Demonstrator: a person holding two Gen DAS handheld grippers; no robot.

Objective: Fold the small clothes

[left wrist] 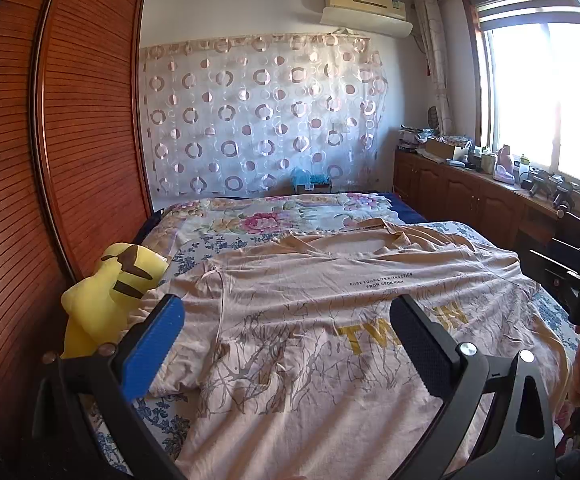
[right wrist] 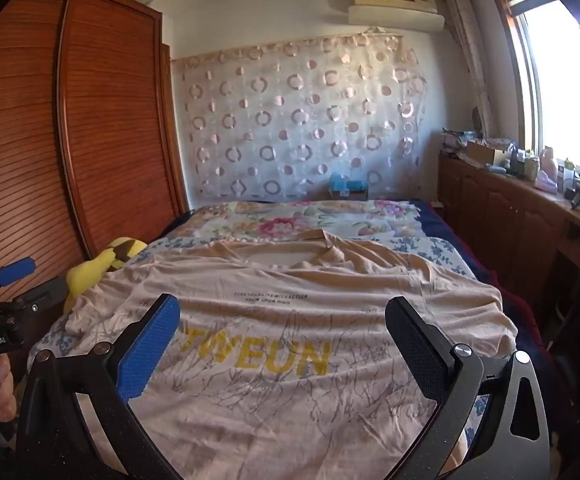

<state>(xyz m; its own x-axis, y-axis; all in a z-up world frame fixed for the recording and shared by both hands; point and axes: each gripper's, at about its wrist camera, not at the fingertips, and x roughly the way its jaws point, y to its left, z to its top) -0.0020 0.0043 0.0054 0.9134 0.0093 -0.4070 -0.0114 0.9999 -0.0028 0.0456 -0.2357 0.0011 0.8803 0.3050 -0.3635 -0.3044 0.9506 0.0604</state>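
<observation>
- The bed [left wrist: 225, 220] fills the middle of the room, with a tall wooden wardrobe [left wrist: 69, 140] close along its left side and a low wooden counter [left wrist: 490, 196] under the window on the right, crowded with small items.
- The T-shirt [left wrist: 310, 320], a peach one with yellow lettering, lies spread front-up across the near half of the bed, collar toward the far end. It is wrinkled but shows no fold yet, so the task looks to be at its very start: every fold is left to do.
- The shirt's right edge hangs near the bed's right side, and its left sleeve reaches toward a yellow plush toy [left wrist: 109, 292] wedged between bed and wardrobe. That left side is tight; the far half of the bed is open room for moving cloth.
- The left claw [left wrist: 285, 336] hovers over the shirt's left part, released and wide, with nothing between its pads.
- The right claw [right wrist: 281, 340] hovers over the printed chest, likewise released and wide, gripping nothing.
- Each claw shows at the edge of the other's view, well apart.
</observation>
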